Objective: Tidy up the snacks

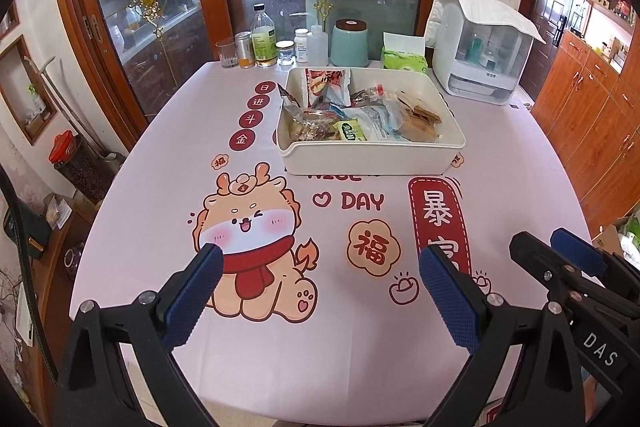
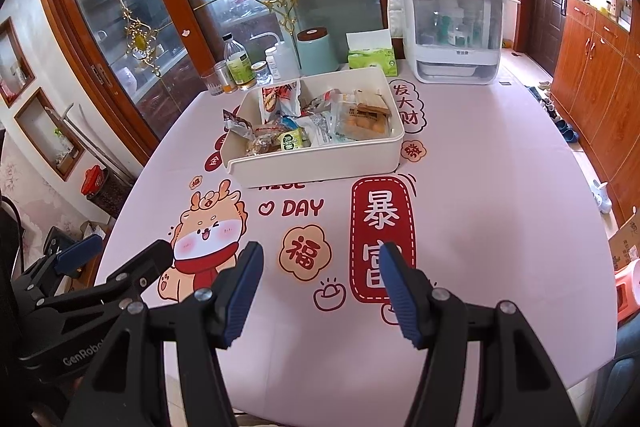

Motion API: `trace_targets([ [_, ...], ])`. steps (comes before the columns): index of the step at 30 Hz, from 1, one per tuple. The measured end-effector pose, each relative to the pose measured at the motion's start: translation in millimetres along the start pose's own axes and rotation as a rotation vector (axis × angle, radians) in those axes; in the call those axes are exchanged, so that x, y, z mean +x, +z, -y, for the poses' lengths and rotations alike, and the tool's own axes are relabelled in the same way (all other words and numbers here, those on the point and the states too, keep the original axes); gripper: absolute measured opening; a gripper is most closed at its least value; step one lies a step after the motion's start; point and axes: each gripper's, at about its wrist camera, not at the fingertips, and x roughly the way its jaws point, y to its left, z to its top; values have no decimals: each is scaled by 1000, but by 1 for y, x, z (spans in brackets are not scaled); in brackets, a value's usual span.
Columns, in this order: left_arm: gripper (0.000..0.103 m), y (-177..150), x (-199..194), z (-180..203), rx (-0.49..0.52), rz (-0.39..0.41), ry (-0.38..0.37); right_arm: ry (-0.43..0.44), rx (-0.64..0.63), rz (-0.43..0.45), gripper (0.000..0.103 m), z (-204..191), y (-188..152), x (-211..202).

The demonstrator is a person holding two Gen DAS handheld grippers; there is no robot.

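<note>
A white rectangular bin (image 1: pixel 372 157) stands on the pink printed tablecloth (image 1: pixel 160 211), past the middle of the table. Several wrapped snacks (image 1: pixel 360 111) lie inside it, among them a red packet and a small green one. The bin also shows in the right wrist view (image 2: pixel 316 163) with the snacks (image 2: pixel 320 119) in it. My left gripper (image 1: pixel 320 263) is open and empty above the near part of the table. My right gripper (image 2: pixel 320 259) is open and empty beside it, and it shows at the right edge of the left wrist view (image 1: pixel 556 247).
At the table's far edge stand a glass (image 1: pixel 228 53), bottles and jars (image 1: pixel 264 37), a teal canister (image 1: pixel 350 43), a green tissue pack (image 1: pixel 404 57) and a white lidded appliance (image 1: pixel 480 47). Glass cabinet doors stand behind; wooden cupboards (image 1: pixel 592 115) line the right.
</note>
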Motion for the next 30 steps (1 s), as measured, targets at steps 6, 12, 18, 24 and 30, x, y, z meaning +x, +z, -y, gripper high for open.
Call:
trace_targets([
  [6,98,0,0,1,-1,1,0,1,1,1,61,0,-2,-2],
  [12,98,0,-1,2,-3,0,3,2,3,6,61,-1,-4,-4],
  [18,98,0,-1,3,-4,0,4,3,4,7,61,0,-5,-4],
  [24,98,0,-1,4,-6,1,5,5,10,7,61,-2,-6,-6],
  [30,98,-1,-1,4,-6,0,5,5,9,7,61,-1,-6,-5],
])
